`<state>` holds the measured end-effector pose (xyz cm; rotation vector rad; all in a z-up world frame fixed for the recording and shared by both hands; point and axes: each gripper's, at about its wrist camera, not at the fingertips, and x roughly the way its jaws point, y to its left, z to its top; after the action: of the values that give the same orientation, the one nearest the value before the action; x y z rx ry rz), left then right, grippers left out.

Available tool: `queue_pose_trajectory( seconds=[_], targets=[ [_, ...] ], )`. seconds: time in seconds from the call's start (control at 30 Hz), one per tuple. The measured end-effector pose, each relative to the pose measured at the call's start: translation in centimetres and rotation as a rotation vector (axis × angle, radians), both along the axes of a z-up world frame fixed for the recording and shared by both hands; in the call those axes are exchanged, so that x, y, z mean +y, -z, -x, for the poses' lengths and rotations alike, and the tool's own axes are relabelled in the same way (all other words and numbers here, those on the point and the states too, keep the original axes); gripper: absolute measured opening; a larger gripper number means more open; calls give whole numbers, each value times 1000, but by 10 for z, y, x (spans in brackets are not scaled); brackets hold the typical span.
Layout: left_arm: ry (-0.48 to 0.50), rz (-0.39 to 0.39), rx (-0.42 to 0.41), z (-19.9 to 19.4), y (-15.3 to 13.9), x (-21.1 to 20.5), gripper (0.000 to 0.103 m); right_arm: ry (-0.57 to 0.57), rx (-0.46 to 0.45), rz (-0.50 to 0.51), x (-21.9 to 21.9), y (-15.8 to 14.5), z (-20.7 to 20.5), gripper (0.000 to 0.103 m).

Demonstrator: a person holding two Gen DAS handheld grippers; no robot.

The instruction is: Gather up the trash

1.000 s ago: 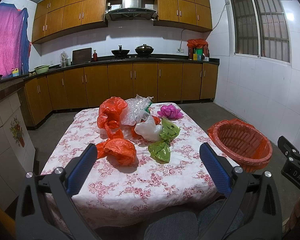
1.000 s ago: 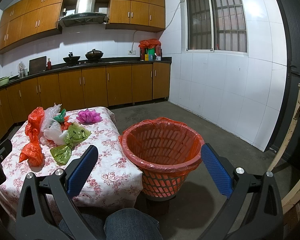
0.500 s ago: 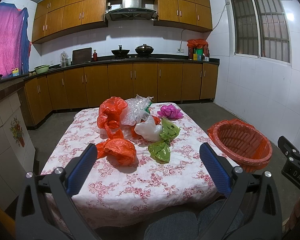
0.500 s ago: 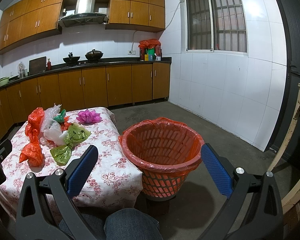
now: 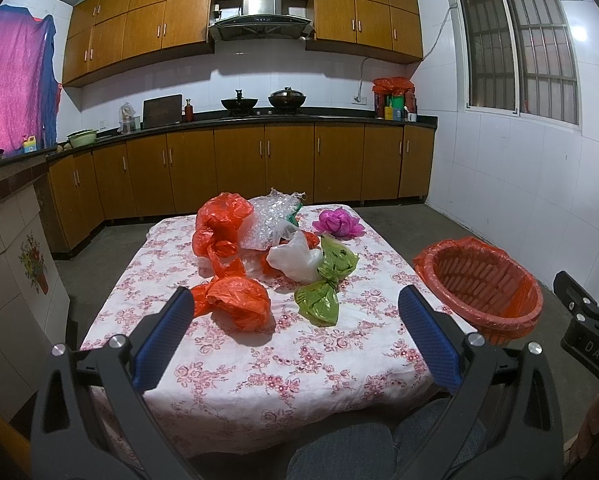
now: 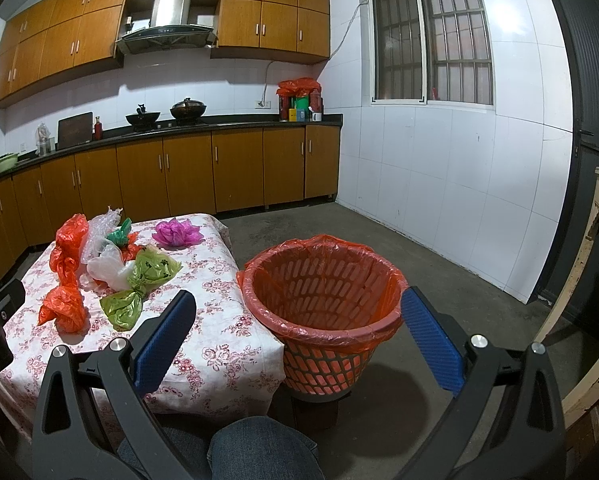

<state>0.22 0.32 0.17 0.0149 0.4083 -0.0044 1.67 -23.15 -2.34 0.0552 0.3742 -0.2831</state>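
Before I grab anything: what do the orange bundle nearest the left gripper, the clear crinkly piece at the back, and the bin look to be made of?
Orange bundle: thin plastic film, glossy, crumpled and knotted. Clear piece: looks like bubble wrap or crinkled clear film, with a sparkly, pebbled surface; hard to tell which. Bin: rigid slotted plastic basket, matte, lined with a thin orange bag folded over its rim.

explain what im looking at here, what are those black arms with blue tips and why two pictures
Those are hand-held grippers, one in each of a person's hands, each with a fisheye camera looking along its two blue-padded fingers. One picture is from the left gripper, the other from the right gripper. Both are open and hold nothing. The left view faces a table with a floral cloth, where crumpled bags lie: orange bags, a green bag, a white bag, clear plastic and a pink flower-like piece. The right view faces an orange-lined trash basket on the floor beside the table.
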Motion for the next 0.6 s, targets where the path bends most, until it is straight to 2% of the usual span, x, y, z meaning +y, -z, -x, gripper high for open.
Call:
queue_pose_trajectory(
  seconds=[0.6],
  targets=[
    [-2,1,2,0,1,-1,99,1,0,0,0,0,0,101]
  ],
)
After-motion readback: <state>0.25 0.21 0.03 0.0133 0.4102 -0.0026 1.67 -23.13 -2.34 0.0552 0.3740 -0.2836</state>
